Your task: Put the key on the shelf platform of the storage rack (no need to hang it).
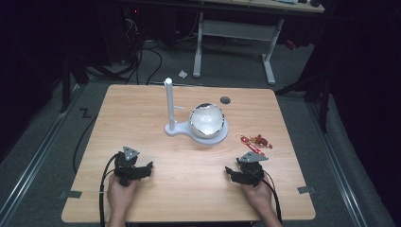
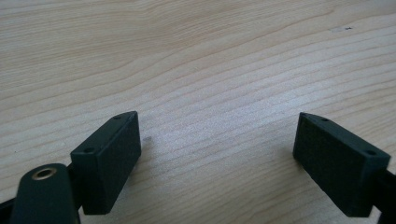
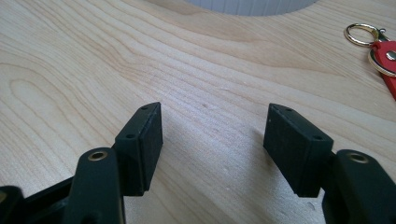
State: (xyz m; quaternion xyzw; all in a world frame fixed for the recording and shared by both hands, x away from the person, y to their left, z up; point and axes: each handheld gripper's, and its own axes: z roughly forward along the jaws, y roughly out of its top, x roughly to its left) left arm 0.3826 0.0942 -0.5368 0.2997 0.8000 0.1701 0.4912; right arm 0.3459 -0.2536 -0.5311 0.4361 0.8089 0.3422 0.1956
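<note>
A white stand (image 1: 176, 128) with a tall upright post (image 1: 168, 101) sits mid-table, and a shiny round bowl (image 1: 206, 120) rests on its disc. A red keychain with gold rings (image 1: 254, 142) lies right of the stand, and its ring and red tag (image 3: 379, 49) appear at the right edge of the right gripper view. My left gripper (image 1: 149, 168) rests low at the front left, jaws wide apart over bare wood (image 2: 217, 140). My right gripper (image 1: 230, 172) sits at the front right, jaws apart with nothing between them (image 3: 215, 135), just short of the keychain.
The wooden table (image 1: 142, 109) has a dark round hole (image 1: 225, 100) near its far edge. Grey tape marks (image 1: 306, 189) sit at the front corners. Behind the table are a white desk frame (image 1: 236, 33) and cables on the floor.
</note>
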